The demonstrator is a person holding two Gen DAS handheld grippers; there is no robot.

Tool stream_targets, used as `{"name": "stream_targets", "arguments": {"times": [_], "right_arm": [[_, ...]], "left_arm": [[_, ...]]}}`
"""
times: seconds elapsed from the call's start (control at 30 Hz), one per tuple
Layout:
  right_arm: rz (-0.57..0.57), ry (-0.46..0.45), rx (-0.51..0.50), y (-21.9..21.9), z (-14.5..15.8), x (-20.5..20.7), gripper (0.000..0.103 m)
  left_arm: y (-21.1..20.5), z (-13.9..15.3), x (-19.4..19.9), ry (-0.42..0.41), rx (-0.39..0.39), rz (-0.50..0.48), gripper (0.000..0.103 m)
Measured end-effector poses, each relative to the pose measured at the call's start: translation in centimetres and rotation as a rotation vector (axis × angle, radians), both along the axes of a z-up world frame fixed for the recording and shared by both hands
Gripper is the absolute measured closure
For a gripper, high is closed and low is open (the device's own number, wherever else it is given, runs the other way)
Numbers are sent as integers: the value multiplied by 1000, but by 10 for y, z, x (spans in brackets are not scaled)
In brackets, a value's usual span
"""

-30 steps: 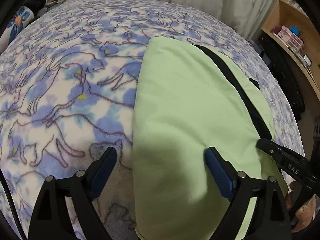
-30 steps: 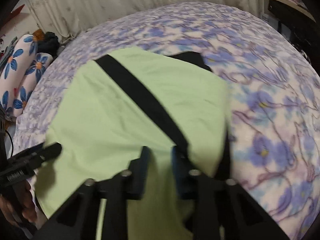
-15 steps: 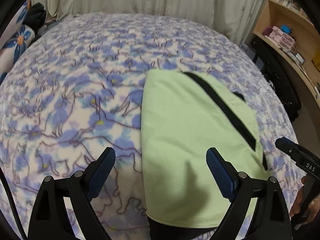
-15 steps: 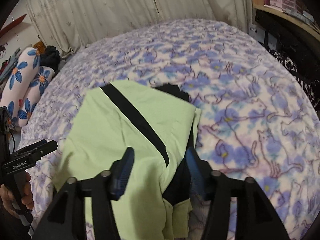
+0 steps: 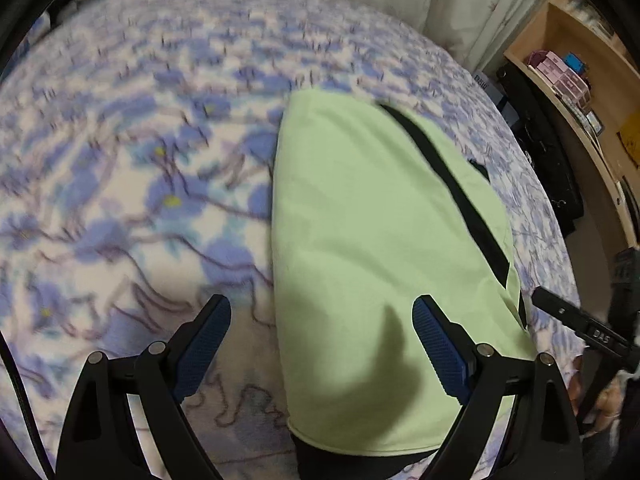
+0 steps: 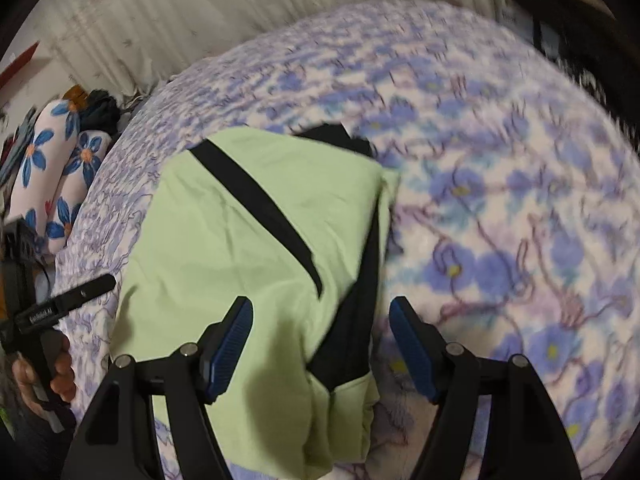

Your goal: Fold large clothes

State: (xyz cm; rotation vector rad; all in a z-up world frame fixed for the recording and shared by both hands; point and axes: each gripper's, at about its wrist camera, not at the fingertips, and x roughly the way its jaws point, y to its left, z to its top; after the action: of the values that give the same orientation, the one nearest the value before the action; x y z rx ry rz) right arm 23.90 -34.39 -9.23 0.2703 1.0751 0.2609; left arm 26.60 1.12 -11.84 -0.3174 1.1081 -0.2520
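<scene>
Change since the earlier frames: right gripper [image 6: 320,344], then closed on the garment's near right corner, has just been opening; its jaws now stand apart with the cloth lying loose beneath them, pinched by neither pad. Both cameras sit a little higher and farther back than a second ago.

Item: light-green garment [image 5: 376,248] with black diagonal stripe [image 5: 452,192], folded to a compact oblong, black lining showing at its right edge [image 6: 352,320]. Location: flat on the blue floral fleece blanket [image 5: 132,184], toward the bed's near side.

Left gripper [image 5: 320,352]: jaws wide apart, holding nothing; left pad over blanket at 9 o'clock of the garment's left edge, right pad over green cloth.

Right gripper, seen at 4 o'clock in the left view [image 5: 576,320]: just off the garment's right side.

Key relation: the oblong's long axis runs from 6 toward 12 o'clock, away from both grippers; each gripper straddles one near corner, roughly equally close. Judgement: a further fold would carry the near end toward 12 o'clock, both hands together; the loose black layer at right may slip out.

Surroundings: cream curtain [image 6: 208,20], wooden shelf [image 5: 568,64], flowered pillows [image 6: 60,160].
</scene>
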Motion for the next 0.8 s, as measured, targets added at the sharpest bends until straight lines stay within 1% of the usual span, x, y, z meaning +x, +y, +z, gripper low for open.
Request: {"name": "stream_targets", "arguments": {"times": [0.07,0.1,0.17,0.23,0.37,0.5,0.63,0.7,0.77,0.8], "right_arm": [[-17,44,61,-9,-14,4,32],[-26,68,90,-12,-22,6,32],[-37,101,114,-15,-34,9,32],[-27,116,143,-16,-44,12,32],[3,107,182,-12,-52,17,32],[61,81,262,0,-60,30,30],[105,62,282,17,-67,47,30],[106,58,278,23,-69,53,30],[99,50,258,28,-68,55,34],[101,42,238,30,-66,53,41]], "left_arm": [[-2,-13,5,34,-40,-8,12],[-3,-17,6,39,-48,-11,12],[-7,-27,10,45,-63,-18,12],[-9,-33,13,42,-80,-17,12],[-16,-41,21,24,-113,-30,12],[-25,-44,33,15,-118,-62,12],[-26,-49,46,35,-149,-77,10],[-28,-50,51,50,-146,-83,10],[-34,-49,54,55,-118,-95,11],[-38,-48,54,55,-96,-100,12]]}}
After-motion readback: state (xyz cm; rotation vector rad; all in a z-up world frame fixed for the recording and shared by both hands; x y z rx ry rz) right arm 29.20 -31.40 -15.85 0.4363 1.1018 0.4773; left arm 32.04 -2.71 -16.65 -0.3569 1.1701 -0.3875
